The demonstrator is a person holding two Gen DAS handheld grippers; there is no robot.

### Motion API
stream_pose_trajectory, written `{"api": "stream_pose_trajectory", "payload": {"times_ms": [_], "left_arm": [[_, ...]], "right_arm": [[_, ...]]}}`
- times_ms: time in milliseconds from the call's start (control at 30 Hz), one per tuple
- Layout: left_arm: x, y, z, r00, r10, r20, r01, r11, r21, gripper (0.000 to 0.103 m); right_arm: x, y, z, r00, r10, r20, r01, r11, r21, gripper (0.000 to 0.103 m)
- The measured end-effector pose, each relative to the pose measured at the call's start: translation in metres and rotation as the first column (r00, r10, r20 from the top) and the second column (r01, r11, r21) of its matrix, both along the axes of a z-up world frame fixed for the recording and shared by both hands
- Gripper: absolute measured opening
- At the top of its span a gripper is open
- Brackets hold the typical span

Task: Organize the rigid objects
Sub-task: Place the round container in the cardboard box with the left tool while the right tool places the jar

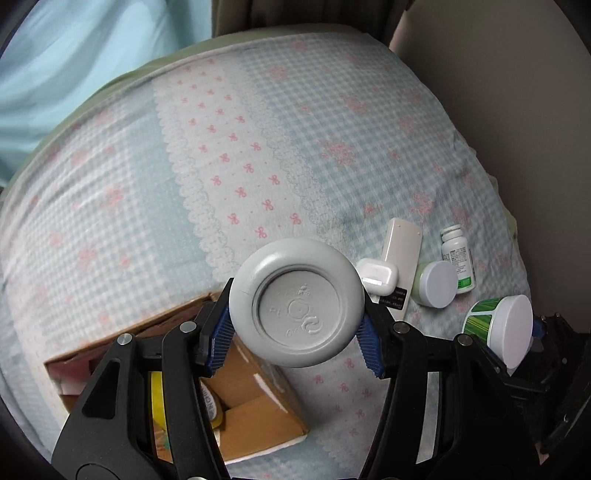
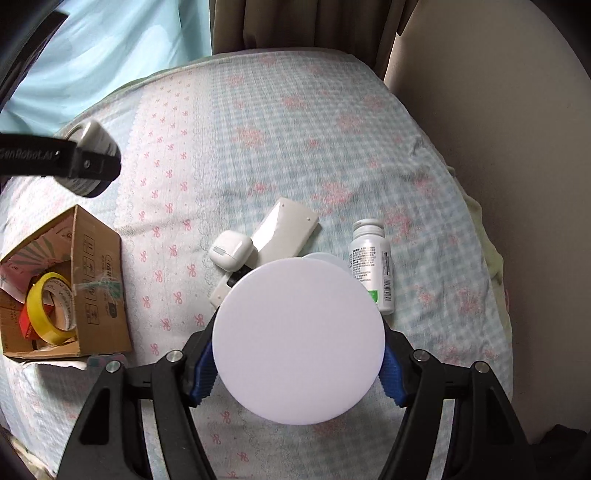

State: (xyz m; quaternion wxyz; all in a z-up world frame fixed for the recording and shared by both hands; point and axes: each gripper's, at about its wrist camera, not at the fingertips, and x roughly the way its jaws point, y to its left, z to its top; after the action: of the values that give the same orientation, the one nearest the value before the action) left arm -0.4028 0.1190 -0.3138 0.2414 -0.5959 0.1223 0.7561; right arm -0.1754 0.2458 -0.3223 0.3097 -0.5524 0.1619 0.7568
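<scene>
My left gripper is shut on a grey round container, its base facing the camera, held above the bed beside an open cardboard box. In the right wrist view the left gripper hovers above and behind the box. My right gripper is shut on a green jar with a white lid; it also shows in the left wrist view. On the bed lie a white remote, a white earbud case, a white pill bottle and another white-lidded jar.
The box holds a yellow tape roll and some papers. The bed has a checked blue cover with pink bows. A beige wall runs along the right side, curtains hang at the far end.
</scene>
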Motion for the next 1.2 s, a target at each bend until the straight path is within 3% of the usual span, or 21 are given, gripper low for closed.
{"api": "stream_pose_trajectory", "payload": {"times_ms": [300,500,667,933,1200], "left_arm": [[0.032,-0.110,0.048,0.990,0.141,-0.021,-0.140,0.989,0.043,0.054],[0.065,-0.195,0.058,0.971,0.238,-0.028,-0.237,0.970,0.059,0.054],[0.087,-0.257,0.054,0.959,0.283,-0.021,-0.282,0.958,0.057,0.054],[0.097,-0.311,0.023,0.960,0.280,0.002,-0.280,0.959,0.035,0.054],[0.092,-0.316,-0.036,0.968,0.239,0.073,-0.242,0.970,0.022,0.054]], "right_arm": [[-0.045,-0.049,0.060,0.987,0.129,-0.096,-0.132,0.991,-0.029,0.067],[-0.078,-0.098,0.089,0.965,0.203,-0.167,-0.217,0.973,-0.074,0.067],[-0.098,-0.142,0.102,0.948,0.263,-0.179,-0.276,0.959,-0.056,0.067],[-0.125,-0.185,0.090,0.943,0.287,-0.169,-0.305,0.948,-0.093,0.067],[-0.159,-0.198,0.040,0.947,0.309,-0.089,-0.321,0.931,-0.175,0.067]]}}
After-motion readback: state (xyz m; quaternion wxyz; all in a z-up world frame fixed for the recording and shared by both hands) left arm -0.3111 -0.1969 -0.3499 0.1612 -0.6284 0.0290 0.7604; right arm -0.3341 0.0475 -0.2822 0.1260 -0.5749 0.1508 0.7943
